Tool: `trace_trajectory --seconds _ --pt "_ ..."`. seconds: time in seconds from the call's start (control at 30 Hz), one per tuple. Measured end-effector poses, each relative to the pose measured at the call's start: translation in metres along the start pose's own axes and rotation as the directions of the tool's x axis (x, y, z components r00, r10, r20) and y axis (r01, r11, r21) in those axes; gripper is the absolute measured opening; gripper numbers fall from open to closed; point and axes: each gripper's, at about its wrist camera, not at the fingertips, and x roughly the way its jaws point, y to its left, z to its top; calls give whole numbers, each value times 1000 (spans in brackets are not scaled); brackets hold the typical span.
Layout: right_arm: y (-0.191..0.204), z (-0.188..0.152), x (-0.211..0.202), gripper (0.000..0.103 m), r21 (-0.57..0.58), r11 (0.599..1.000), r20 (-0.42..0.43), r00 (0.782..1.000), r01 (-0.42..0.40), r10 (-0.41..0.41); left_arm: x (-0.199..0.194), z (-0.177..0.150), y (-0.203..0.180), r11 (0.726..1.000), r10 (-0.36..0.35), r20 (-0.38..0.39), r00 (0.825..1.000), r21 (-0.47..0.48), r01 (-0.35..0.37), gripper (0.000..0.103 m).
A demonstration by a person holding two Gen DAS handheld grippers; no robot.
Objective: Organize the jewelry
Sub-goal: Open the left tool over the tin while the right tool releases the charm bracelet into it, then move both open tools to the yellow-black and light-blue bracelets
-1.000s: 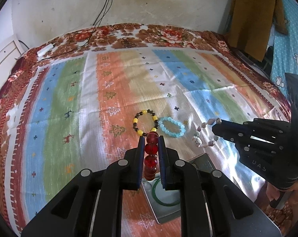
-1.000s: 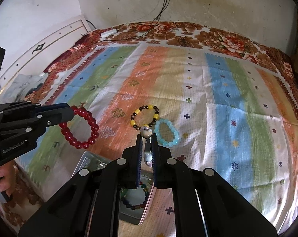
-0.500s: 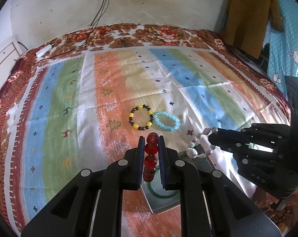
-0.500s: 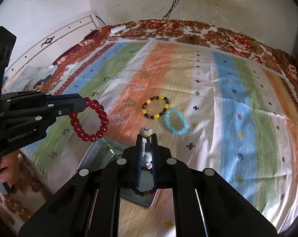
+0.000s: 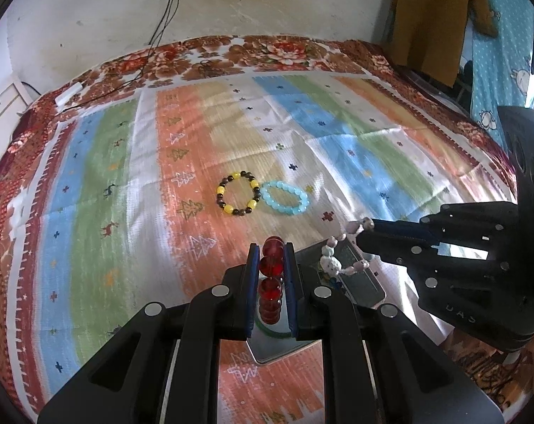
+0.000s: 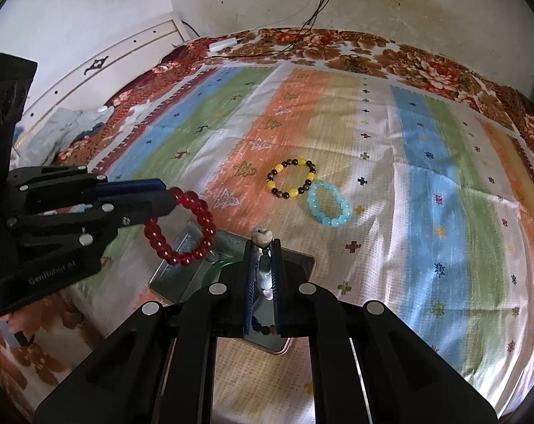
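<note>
Both tongs are mine, 1 in each hand, and both are squeezed shut on beads. My left gripper (image 5: 271, 275) pinches the red bracelet (image 6: 182, 228), and the loop hangs down from its tips. My right gripper (image 6: 263, 275) pinches the pale bracelet (image 5: 341, 254), a string of small whitish and pinkish beads with 1 bigger lumpy bead.

Under it all is the big bed with its striped blanket (image 5: 90, 194), which has little trees and crosses on it. Near my edge of the blanket sits the metal tin (image 6: 302, 258), with its lid off or folded back; I cannot tell which. Both tongs hover just above it. Inside I can see a green ring (image 5: 274, 332) and a dark beaded bracelet (image 6: 263, 328).

Farther out on the blanket lie 2 more: the yellow and dark bracelet (image 5: 238, 193) and the light blue bracelet (image 5: 285, 198). They touch each other and are well apart from the tin.

I think this is the step where I carry 2 bracelets to the tin. They are not in yet. Next I should bring each one low over the tin, clear of its rim, and let go gently so the beads drop inside. Then I think the 2 on the blanket are left to fetch.
</note>
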Motion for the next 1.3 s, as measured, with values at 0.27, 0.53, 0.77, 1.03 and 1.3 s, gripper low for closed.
trace_trajectory --seconds 0.27,0.53,0.77,1.03,1.3 --pt "-6 0 5 29 20 999 -16 999 46 -45 8 0 10 998 23 -15 1000 -54 -23 22" --pt "-21 2 7 46 53 994 -5 995 99 -99 7 1 25 993 66 -6 998 -103 -66 46" --pt "-26 3 13 58 58 990 -19 991 131 -130 9 5 33 986 47 12 999 -158 -44 54" --pt "-36 12 22 61 92 986 -13 990 141 -141 31 13 37 985 85 -15 996 -148 -86 60" --pt "-51 20 33 61 130 983 -16 992 127 -126 49 26 34 991 83 -25 996 -106 -86 61"
